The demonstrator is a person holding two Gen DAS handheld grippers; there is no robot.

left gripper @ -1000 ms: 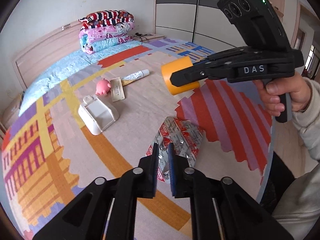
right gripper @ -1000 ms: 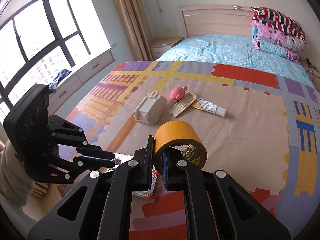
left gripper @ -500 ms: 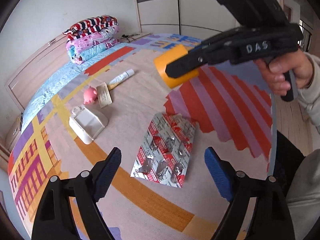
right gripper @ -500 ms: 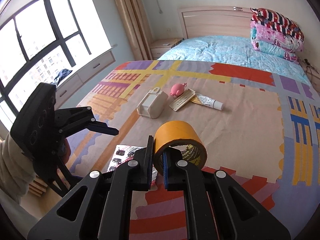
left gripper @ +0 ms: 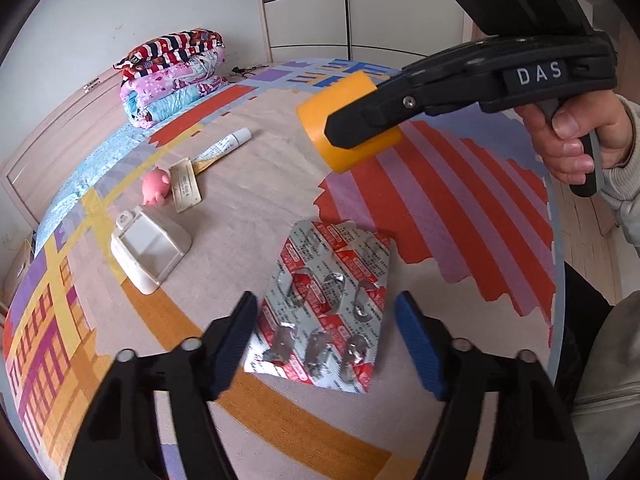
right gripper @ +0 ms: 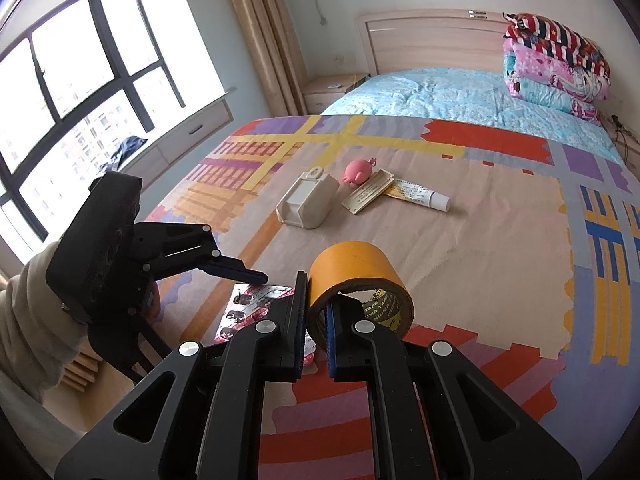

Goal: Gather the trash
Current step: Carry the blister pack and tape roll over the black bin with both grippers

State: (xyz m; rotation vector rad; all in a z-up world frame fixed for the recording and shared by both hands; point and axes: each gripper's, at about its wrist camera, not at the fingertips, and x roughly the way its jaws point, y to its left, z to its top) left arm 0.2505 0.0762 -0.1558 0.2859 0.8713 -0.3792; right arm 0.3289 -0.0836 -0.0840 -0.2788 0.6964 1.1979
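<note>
Between spread fingers of left gripper (left gripper: 326, 346): empty blister pack (left gripper: 326, 304), silver foil with red print, pockets crushed, flat on patterned bedspread (left gripper: 248, 184). Right gripper (right gripper: 316, 322) clamped on orange tape roll (right gripper: 352, 268), apparently held above bedspread. Beyond fingertips: white holder (left gripper: 150, 246), pink toy (left gripper: 154, 188), tube (left gripper: 224, 146), folded quilts (left gripper: 172, 72), wardrobe (left gripper: 344, 8).

We count one blister pack (left gripper: 326, 308), one yellow tape roll (right gripper: 356, 280), one white holder (left gripper: 150, 249), one pink pig toy (left gripper: 154, 187), one tube (left gripper: 224, 147), one flat cream case (left gripper: 185, 189), and three folded blankets (left gripper: 172, 76).
</note>
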